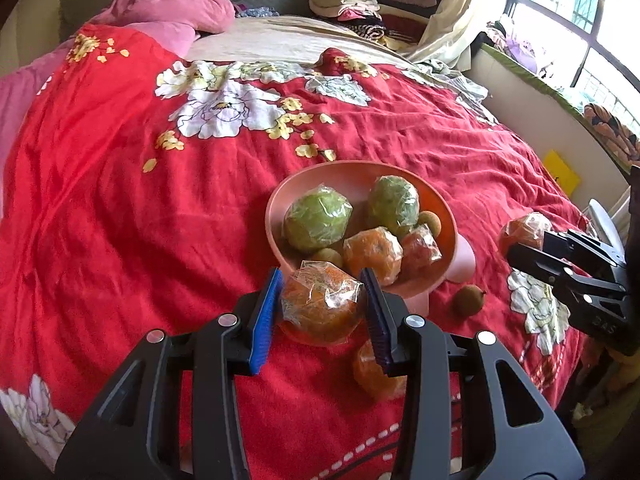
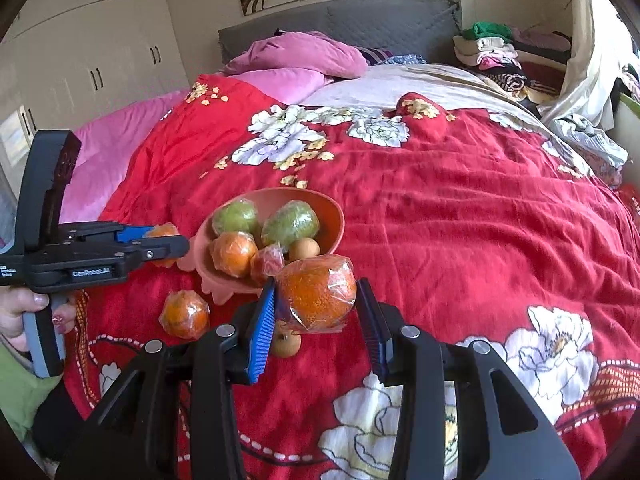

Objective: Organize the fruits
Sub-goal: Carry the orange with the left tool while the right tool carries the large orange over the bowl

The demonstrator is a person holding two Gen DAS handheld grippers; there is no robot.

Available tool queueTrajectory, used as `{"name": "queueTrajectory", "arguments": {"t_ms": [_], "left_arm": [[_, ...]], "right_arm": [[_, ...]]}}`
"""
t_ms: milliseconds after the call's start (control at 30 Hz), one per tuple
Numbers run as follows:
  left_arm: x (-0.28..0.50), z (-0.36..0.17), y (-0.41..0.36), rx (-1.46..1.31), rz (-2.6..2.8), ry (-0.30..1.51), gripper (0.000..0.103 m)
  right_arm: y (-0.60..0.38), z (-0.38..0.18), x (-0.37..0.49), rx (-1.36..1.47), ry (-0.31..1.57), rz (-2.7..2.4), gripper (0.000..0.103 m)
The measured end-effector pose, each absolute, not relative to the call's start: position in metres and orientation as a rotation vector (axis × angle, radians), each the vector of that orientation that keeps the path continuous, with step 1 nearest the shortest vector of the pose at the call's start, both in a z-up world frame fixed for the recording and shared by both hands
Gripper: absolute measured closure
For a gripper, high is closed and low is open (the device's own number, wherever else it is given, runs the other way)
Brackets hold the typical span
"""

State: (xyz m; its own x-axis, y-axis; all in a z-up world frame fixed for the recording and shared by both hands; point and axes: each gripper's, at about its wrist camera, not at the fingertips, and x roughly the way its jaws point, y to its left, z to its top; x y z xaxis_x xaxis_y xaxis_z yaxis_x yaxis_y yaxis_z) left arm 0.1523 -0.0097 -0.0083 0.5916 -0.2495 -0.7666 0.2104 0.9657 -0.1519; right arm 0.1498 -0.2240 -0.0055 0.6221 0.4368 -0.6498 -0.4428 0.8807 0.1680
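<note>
step: carrying fruit to the pink bowl (image 1: 276, 216) | left claw (image 1: 320, 300) clenched a wrapped orange (image 1: 320, 306) beside its rim | right claw (image 2: 316, 304) gripped another orange (image 2: 318, 296) | next: lift over rim, release gently

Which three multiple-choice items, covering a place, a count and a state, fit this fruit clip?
1. The loose orange lies: A on the windowsill; B on the red blanket; C on a pillow.
2. Green fruits in the pink bowl: A one; B two; C four.
3. The left gripper is: A open and empty; B clamping a cup; C shut on fruit.
B: it rests on the blanket beside the bowl. B: two green fruits show. C: its pads press the held orange.
</note>
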Motion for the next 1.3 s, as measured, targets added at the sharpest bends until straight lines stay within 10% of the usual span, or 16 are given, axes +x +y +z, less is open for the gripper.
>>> {"name": "queueTrajectory", "arguments": {"t_ms": [1300], "left_arm": [[0.201,-0.019,-0.018,0.001,-0.254,0.911,0.071]], "right_arm": [[-0.183,-0.023,0.223,-0.101,0.762,0.477,0.065]]}}
